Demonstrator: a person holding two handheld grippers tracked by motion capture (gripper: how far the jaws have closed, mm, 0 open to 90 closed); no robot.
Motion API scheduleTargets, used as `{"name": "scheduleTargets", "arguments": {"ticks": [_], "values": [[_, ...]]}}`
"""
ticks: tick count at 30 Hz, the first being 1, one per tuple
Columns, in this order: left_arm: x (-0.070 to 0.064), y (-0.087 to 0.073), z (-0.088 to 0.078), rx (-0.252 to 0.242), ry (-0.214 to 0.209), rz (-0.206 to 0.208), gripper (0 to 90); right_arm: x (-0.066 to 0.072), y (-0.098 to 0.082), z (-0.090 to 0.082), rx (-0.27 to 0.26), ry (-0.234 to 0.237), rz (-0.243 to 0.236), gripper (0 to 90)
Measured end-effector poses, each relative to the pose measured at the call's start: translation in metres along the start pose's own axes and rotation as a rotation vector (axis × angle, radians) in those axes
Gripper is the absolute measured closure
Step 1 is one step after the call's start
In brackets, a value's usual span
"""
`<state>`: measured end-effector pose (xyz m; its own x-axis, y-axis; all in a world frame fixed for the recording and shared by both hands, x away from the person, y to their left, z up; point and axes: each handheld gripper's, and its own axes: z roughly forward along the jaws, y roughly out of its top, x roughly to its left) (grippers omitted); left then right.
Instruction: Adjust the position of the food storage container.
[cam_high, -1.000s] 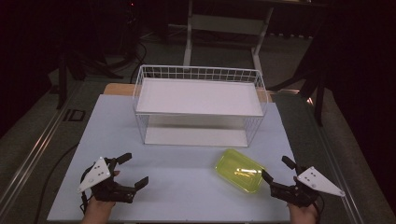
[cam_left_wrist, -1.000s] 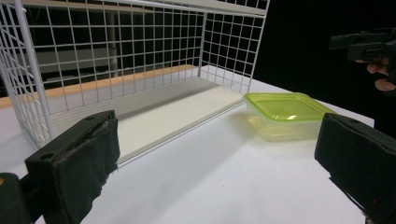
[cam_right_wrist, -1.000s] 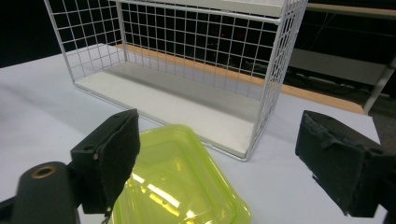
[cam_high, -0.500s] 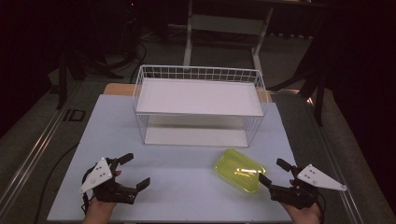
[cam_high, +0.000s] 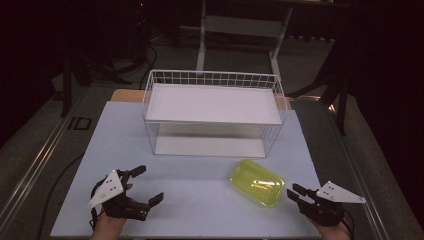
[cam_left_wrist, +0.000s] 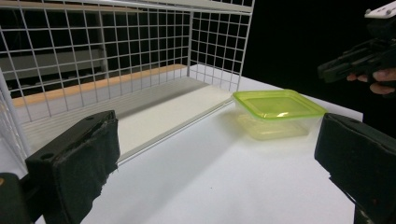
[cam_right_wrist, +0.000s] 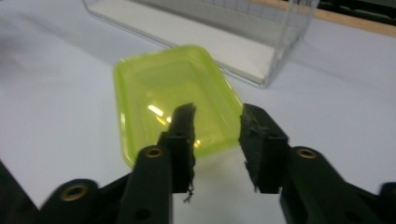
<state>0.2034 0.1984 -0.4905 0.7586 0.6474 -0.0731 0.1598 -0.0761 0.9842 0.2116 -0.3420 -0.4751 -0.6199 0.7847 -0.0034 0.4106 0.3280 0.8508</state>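
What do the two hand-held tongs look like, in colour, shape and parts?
Both tongs are black, each with two flat jaws. The left tongs and the right tongs each carry a pale grey three-cornered plate on top. The jaws bear rough black pads, frayed at the edges, and brass-coloured rivets sit at the jaw joints.

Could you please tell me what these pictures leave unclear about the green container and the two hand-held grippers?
- Green container: near rim hidden behind the jaws in the right gripper view; contact cannot be told.
- Right hand-held gripper: too small and dark in the high view to judge its gap.
- Left hand-held gripper: jaws cut off by the bottom edge.
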Motion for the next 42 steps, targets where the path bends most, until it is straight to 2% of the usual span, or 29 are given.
{"name": "scheduleTargets", "arguments": {"ticks": [1,5,8,12,16,17,26,35,40,42], "values": [[0.0,0.0,0.0,0.0,0.0,-0.001,0.9,-0.002,-0.005,0.003,0.024,-0.01,0.0,73.1],[-0.001,0.0,0.001,0.001,-0.003,0.001,0.9,-0.006,-0.012,0.009,0.066,-0.012,0.003,79.3],[-0.001,0.0,0.002,0.004,-0.004,0.006,0.9,-0.008,-0.018,0.016,0.113,-0.012,-0.005,89.0],[-0.002,0.001,0.002,0.005,-0.001,0.007,0.9,-0.011,-0.022,0.023,0.144,0.002,0.004,89.8],[-0.003,0.001,0.003,0.004,-0.003,0.009,0.9,-0.013,-0.025,0.032,0.175,0.016,0.037,89.9],[-0.003,0.001,0.003,0.009,-0.004,0.013,0.9,-0.015,-0.026,0.038,0.199,0.011,0.039,89.9],[-0.004,0.0,0.003,0.011,-0.005,0.015,0.9,-0.018,-0.027,0.056,0.222,0.032,0.055,90.0],[-0.005,0.0,0.004,0.016,-0.007,0.02,0.9,-0.021,-0.015,0.073,0.226,0.038,0.052,90.0],[-0.005,0.0,0.003,0.013,-0.008,0.022,0.9,-0.022,-0.01,0.083,0.217,0.037,0.045,90.0],[-0.004,0.0,0.003,0.011,-0.009,0.023,0.9,-0.022,-0.007,0.087,0.224,0.033,0.022,90.0]]}}
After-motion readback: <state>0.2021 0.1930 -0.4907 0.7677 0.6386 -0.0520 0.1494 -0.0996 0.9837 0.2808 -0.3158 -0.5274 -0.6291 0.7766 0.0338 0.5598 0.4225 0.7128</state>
